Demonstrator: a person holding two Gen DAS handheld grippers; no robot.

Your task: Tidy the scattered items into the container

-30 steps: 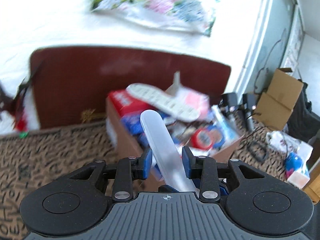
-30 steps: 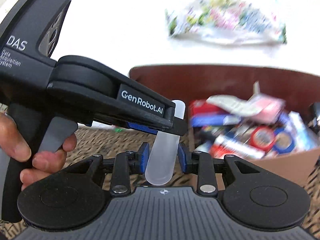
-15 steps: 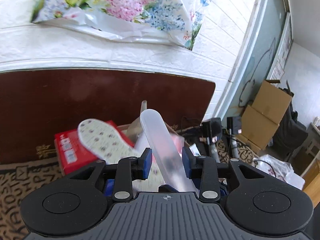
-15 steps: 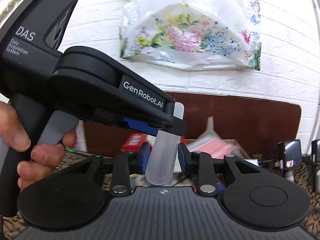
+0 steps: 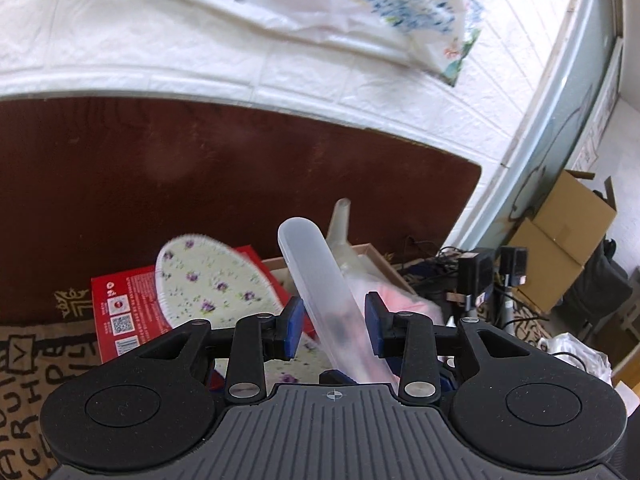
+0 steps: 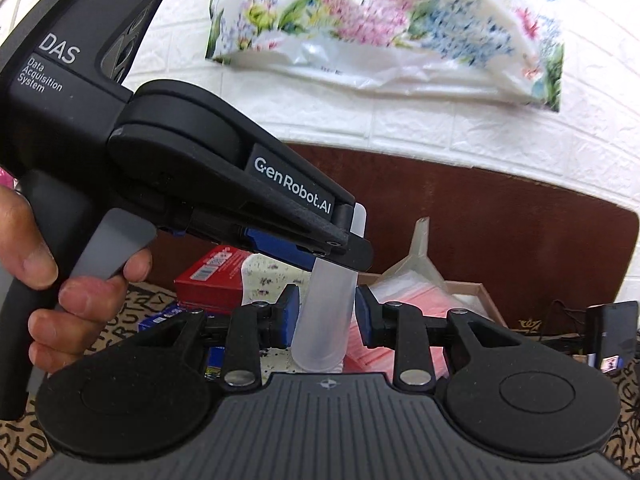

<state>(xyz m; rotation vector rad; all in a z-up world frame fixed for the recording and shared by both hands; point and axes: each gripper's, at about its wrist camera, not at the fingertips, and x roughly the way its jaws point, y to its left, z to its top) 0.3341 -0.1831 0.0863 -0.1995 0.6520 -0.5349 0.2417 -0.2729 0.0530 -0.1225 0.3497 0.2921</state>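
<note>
A long frosted translucent plastic case [image 5: 316, 292] is held between both grippers above the cardboard box [image 5: 372, 250]. My left gripper [image 5: 334, 330] is shut on one end of it. My right gripper [image 6: 322, 314] is shut on the other end [image 6: 326, 312], with the left gripper's black body [image 6: 224, 184] crossing in front. The box [image 6: 476, 292] holds a floral insole [image 5: 208, 280], a red packet [image 5: 120, 312], a pink packet [image 6: 404, 300] and a clear funnel [image 6: 418, 258].
A dark brown board [image 5: 200, 184] stands behind the box against a white brick wall with a floral plastic bag [image 6: 380, 24]. Chargers and cables [image 5: 488, 276] and cardboard boxes [image 5: 560, 240] lie to the right. A patterned mat [image 5: 36, 372] covers the floor.
Both grippers have tilted and shifted over the box with the case still held between them; the box contents sit lower and closer in view than a second ago.
</note>
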